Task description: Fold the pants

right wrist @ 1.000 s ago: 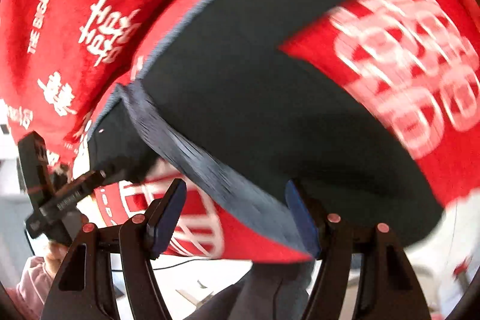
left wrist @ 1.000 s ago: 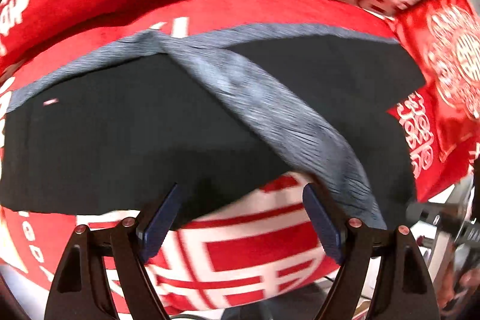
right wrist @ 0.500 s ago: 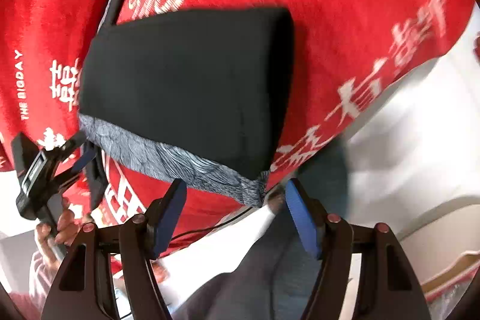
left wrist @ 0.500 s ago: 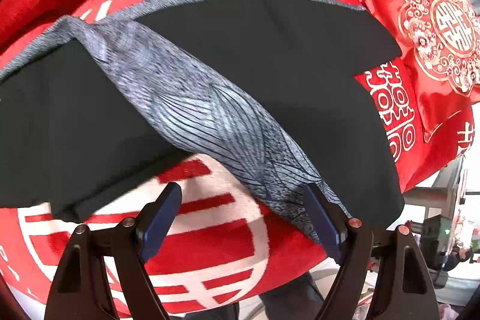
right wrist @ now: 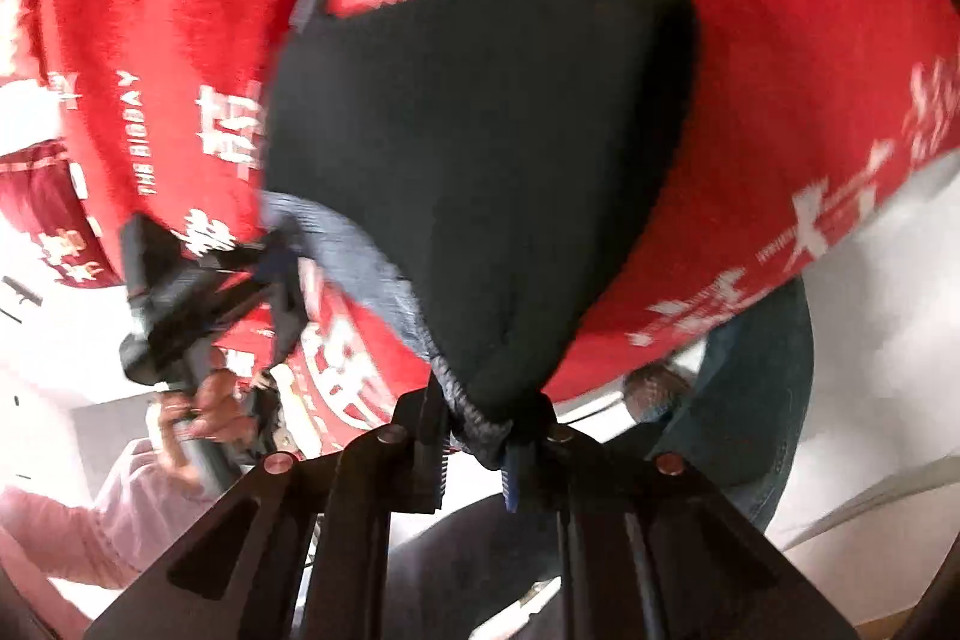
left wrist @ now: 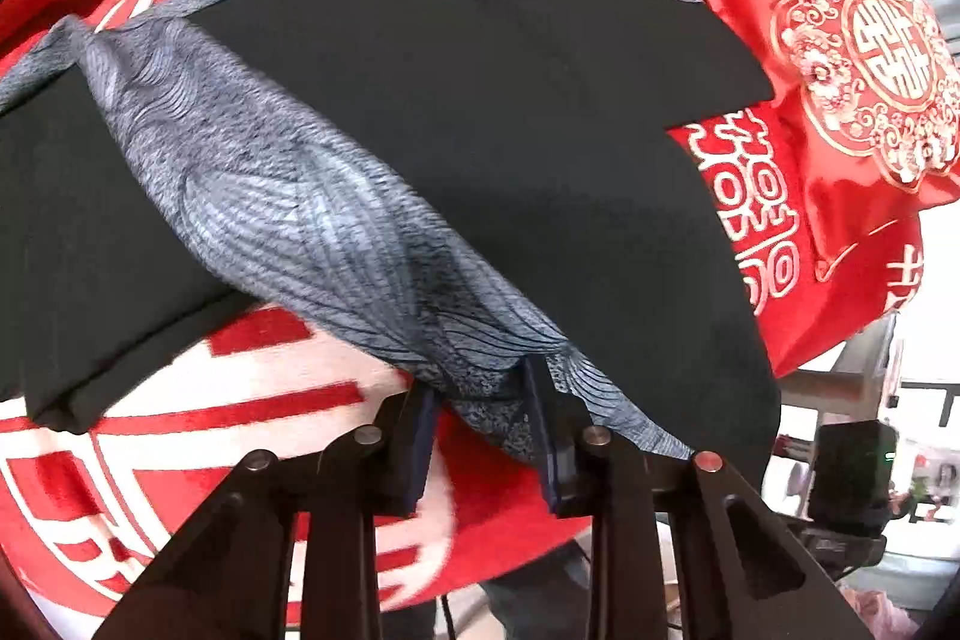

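Pants, black with a grey patterned band, lie spread on the red bedcover, short of the red cushion; they look partly folded. Your left gripper and right gripper each have fingers clamped on the band's near edge. Left for you, judging by this: carry it over and flatten.

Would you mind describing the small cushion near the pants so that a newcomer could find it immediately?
Start from the big red blanket with white characters that covers the whole surface, on which the black pants lie. Follow the pants to their far right end: the cushion sits just beyond it. Unlike the plush blanket, it is shiny red satin with a round gold-and-white embroidered medallion.
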`<move>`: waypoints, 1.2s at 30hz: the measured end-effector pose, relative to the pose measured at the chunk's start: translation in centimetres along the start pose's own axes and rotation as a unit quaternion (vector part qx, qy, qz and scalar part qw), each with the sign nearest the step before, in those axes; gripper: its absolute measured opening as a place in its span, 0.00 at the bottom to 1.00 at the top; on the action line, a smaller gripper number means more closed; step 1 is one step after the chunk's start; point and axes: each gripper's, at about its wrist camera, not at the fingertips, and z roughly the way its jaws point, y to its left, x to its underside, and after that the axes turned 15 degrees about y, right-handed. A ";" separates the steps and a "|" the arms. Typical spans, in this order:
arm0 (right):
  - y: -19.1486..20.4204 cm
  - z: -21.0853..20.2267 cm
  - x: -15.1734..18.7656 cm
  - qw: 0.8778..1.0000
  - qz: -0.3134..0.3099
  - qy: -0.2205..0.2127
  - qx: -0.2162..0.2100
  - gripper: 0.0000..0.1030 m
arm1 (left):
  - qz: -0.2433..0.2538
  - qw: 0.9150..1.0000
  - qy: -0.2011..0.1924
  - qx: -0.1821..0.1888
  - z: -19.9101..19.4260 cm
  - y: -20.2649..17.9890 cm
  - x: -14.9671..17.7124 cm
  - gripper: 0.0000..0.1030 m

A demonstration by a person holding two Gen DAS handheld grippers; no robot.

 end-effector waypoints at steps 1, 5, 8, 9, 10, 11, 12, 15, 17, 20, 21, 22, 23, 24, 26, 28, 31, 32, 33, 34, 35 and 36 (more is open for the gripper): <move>1.3 -1.2 -0.2 1.000 -0.008 -0.009 -0.003 0.14 | 0.003 1.000 -0.004 0.001 -0.5 -0.5 -0.3 0.29; 5.4 -5.2 -1.9 0.998 -0.039 -0.040 0.002 0.14 | -0.001 0.999 -0.032 0.016 -3.1 -1.8 -1.4 0.29; 9.0 -8.4 -4.8 0.996 -0.073 -0.058 0.009 0.14 | -0.002 0.998 -0.056 0.026 -5.2 -2.6 -3.1 0.29; 10.4 -9.4 -6.2 0.994 -0.086 -0.062 0.014 0.14 | -0.002 0.998 -0.065 0.025 -5.8 -3.0 -3.9 0.29; 11.4 -10.3 -7.5 0.993 -0.099 -0.064 0.018 0.14 | -0.002 0.997 -0.074 0.024 -6.5 -3.1 -4.7 0.29; 12.4 -10.8 -8.7 0.992 -0.110 -0.065 0.023 0.14 | -0.003 0.996 -0.084 0.022 -7.0 -3.5 -5.7 0.29; 13.6 -11.4 -10.3 0.990 -0.122 -0.065 0.031 0.14 | -0.005 0.996 -0.092 0.019 -7.5 -3.7 -6.5 0.29; 16.7 -12.5 -15.7 0.985 -0.148 -0.063 0.057 0.14 | -0.010 0.992 -0.123 0.001 -9.6 -3.8 -9.4 0.29; 17.5 -13.1 -19.0 0.984 -0.154 -0.063 0.070 0.14 | -0.012 0.990 -0.138 -0.021 -10.4 -4.1 -11.0 0.29; 17.3 -13.0 -24.6 0.982 -0.160 -0.068 0.073 0.14 | -0.028 0.986 -0.156 -0.055 -11.6 -3.2 -12.8 0.29; 17.2 -12.7 -26.7 0.982 -0.156 -0.063 0.084 0.14 | -0.034 0.985 -0.160 -0.062 -11.8 -2.7 -13.1 0.29; 16.9 -12.3 -28.4 0.982 -0.155 -0.055 0.091 0.14 | -0.042 0.984 -0.161 -0.070 -11.6 -2.2 -13.6 0.29; 16.6 -11.9 -30.0 0.982 -0.150 -0.047 0.101 0.16 | -0.048 0.984 -0.157 -0.075 -11.2 -1.9 -13.9 0.29; 16.3 -11.5 -31.1 0.982 -0.144 -0.042 0.110 0.17 | -0.055 0.984 -0.151 -0.079 -10.8 -1.5 -14.1 0.29; 15.5 -10.1 -33.7 0.981 -0.128 -0.023 0.143 0.18 | -0.071 0.984 -0.136 -0.089 -9.2 -0.8 -14.6 0.29; 15.1 -8.6 -35.2 0.976 -0.127 -0.004 0.179 0.29 | -0.081 0.984 -0.114 -0.113 -6.7 -0.2 -14.9 0.29; 15.4 -7.6 -35.4 0.962 -0.148 -0.007 0.231 0.83 | -0.085 0.985 -0.078 -0.129 -3.9 0.3 -14.9 0.29; 15.8 -7.8 -34.9 0.957 -0.162 -0.016 0.239 0.83 | -0.085 0.985 -0.071 -0.133 -3.3 0.3 -14.7 0.29; 16.2 -8.3 -34.2 0.955 -0.172 -0.025 0.239 0.83 | -0.084 0.985 -0.066 -0.137 -2.8 0.3 -14.6 0.29; 16.3 -8.9 -33.5 0.955 -0.175 -0.034 0.235 0.83 | -0.084 0.985 -0.058 -0.141 -2.3 0.3 -14.4 0.29; 16.1 -9.4 -32.6 0.957 -0.174 -0.042 0.228 0.83 | -0.086 0.985 -0.049 -0.143 -1.7 0.3 -14.2 0.29; 15.3 -9.9 -31.3 0.961 -0.164 -0.051 0.218 0.83 | -0.087 0.985 -0.043 -0.145 -1.4 0.4 -14.0 0.30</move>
